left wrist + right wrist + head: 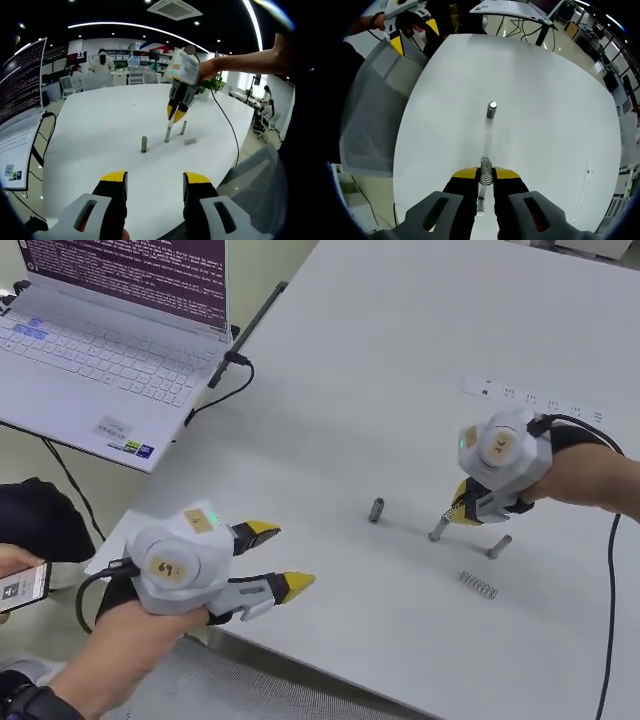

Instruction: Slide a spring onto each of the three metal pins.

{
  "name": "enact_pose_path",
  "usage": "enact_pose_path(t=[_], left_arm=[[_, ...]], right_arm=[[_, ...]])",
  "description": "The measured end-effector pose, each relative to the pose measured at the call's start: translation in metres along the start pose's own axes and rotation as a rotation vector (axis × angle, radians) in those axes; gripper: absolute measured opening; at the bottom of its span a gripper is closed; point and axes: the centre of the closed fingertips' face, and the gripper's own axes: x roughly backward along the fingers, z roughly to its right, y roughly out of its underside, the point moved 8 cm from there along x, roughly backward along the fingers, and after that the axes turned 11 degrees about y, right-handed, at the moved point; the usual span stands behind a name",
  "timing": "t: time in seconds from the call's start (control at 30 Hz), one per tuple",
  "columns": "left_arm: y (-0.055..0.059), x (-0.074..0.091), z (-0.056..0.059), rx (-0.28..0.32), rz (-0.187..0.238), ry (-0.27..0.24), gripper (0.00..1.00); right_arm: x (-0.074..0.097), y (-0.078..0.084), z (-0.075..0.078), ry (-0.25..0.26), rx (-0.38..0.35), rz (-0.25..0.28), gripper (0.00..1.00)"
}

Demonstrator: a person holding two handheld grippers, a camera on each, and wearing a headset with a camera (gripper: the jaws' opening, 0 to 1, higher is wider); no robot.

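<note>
White table [380,360] carries our work, with a laptop [110,330] far to the left of the middle pin [438,531]. Our left gripper [280,556] hangs at the near edge, well left of that pin, jaws wide apart and holding nothing. Our right gripper [461,512] sits right over that pin, jaws closed on a spring [486,174]. The spring's long axis runs nearly in line with the pin, down from the fingertips, so we judge the coming move a straight push along it. Left of that pin stands a sprung pin [376,510]. To its right is a bare pin [498,546], with a loose spring [478,585] nearer us.
</note>
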Motion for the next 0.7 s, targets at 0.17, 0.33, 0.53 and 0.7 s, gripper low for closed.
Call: enact_pose_path(t=[0.17, 0.33, 0.53, 0.7], left_arm=[[0.001, 0.001, 0.0, 0.006, -0.001, -0.003, 0.39], [0.002, 0.003, -0.001, 0.008, -0.001, -0.007, 0.38], [0.002, 0.003, -0.002, 0.011, 0.0, -0.008, 0.38], [0.003, 0.003, -0.003, 0.008, -0.004, -0.008, 0.39]], right_arm=[[-0.004, -0.002, 0.0, -0.009, 0.004, -0.003, 0.08], [-0.009, -0.001, -0.001, -0.013, 0.032, -0.028, 0.08], [-0.015, 0.0, -0.001, -0.021, 0.044, -0.041, 0.08], [-0.02, -0.001, -0.001, -0.03, 0.053, -0.051, 0.08]])
